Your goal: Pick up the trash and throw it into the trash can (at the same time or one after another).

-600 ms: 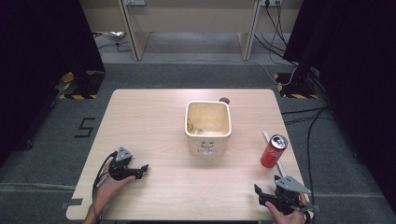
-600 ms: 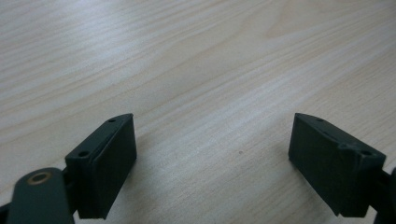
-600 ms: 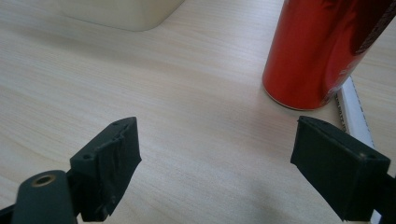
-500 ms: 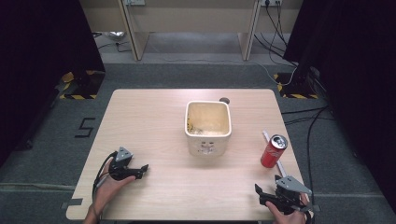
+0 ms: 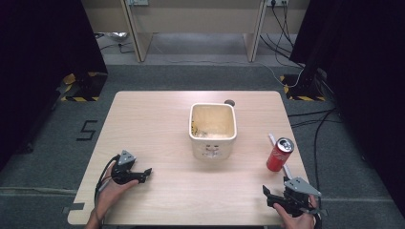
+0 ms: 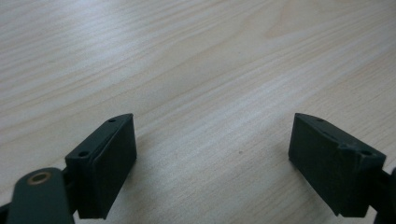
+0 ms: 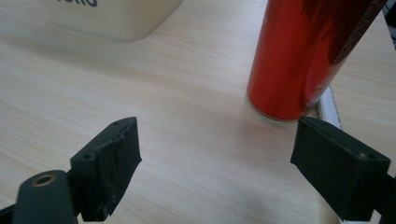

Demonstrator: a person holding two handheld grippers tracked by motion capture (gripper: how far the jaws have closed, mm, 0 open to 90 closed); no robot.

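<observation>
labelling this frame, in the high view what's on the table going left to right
left claw → cream tub → red can → right claw

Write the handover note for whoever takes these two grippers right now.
Left gripper: open, holding nothing, low over bare table at the near left.
Right gripper: open, holding nothing, at the near right edge, jaws pointed toward the red can.
Can: upright on the table, right of the cream tub, apart from it. A white strip lies just behind the can.
Tub: open top, mid-table, some crumbs inside.
Done: nothing gripped yet.
Left: probably closing the right gripper on the can; where it should go is unclear.
</observation>
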